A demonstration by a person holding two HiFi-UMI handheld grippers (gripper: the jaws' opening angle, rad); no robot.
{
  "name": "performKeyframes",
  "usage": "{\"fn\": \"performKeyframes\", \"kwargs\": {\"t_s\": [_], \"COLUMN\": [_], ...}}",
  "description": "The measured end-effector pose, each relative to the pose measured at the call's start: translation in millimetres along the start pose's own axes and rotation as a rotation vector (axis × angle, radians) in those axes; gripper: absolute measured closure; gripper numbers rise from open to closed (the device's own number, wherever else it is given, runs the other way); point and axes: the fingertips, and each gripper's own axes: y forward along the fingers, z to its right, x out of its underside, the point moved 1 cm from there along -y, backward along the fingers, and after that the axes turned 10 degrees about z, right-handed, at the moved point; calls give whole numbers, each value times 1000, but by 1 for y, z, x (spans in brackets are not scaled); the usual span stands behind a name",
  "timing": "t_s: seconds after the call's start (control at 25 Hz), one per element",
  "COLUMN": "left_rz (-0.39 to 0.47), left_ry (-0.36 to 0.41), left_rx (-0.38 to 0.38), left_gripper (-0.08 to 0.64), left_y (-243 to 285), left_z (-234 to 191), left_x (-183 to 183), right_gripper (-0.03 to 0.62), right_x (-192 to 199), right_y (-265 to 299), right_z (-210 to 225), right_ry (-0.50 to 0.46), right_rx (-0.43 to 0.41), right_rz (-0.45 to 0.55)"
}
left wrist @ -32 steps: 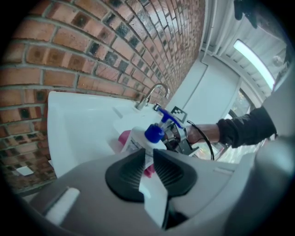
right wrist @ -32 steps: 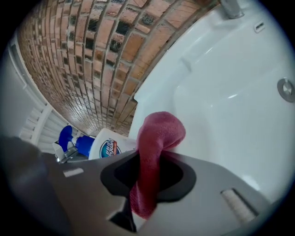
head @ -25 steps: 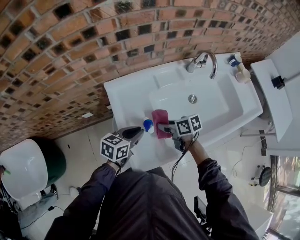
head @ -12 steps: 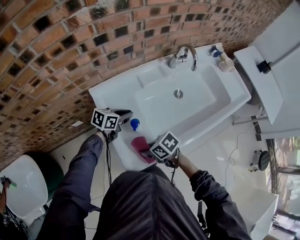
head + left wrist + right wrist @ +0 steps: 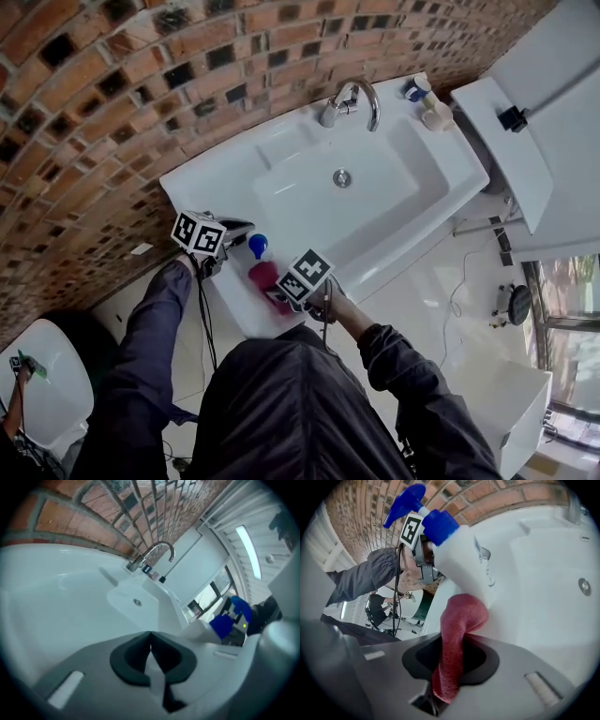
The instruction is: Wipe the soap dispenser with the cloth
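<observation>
The soap dispenser, a white bottle with a blue pump, stands on the sink's near left corner. My right gripper is shut on a red cloth. In the right gripper view the cloth sticks out of the gripper and presses against the dispenser's white body. My left gripper sits just left of the dispenser, apart from it. In the left gripper view this gripper is shut on nothing, and the dispenser shows at the right.
A chrome faucet rises at the back of the basin, with the drain in front of it. Two small bottles stand at the back right corner. A brick wall runs behind, and a white cabinet is at the right.
My right gripper has carried the red cloth from the dispenser's right side round to its near side and against the bottle. The left gripper stays beside the dispenser.
</observation>
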Motion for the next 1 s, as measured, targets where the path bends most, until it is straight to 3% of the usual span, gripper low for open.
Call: {"fn": "performKeyframes", "kwargs": {"t_s": [0.12, 0.32, 0.6, 1.0], "left_rz": [-62, -8, -84, -230], "left_ry": [71, 95, 81, 157], "left_rx": [6, -29, 103, 162], "left_gripper": [560, 560, 560, 560], "left_y": [-3, 0, 20, -4], "left_z": [1, -10, 9, 29], "left_x": [3, -17, -9, 27], "right_gripper": [505, 505, 505, 505], "right_x": [2, 5, -1, -5], "right_y": [-5, 2, 4, -22], "right_z": [-2, -10, -1, 22], "right_ry": [4, -55, -37, -40], "right_rx": [-24, -29, 20, 66], "right_rz": [-10, -72, -45, -46]}}
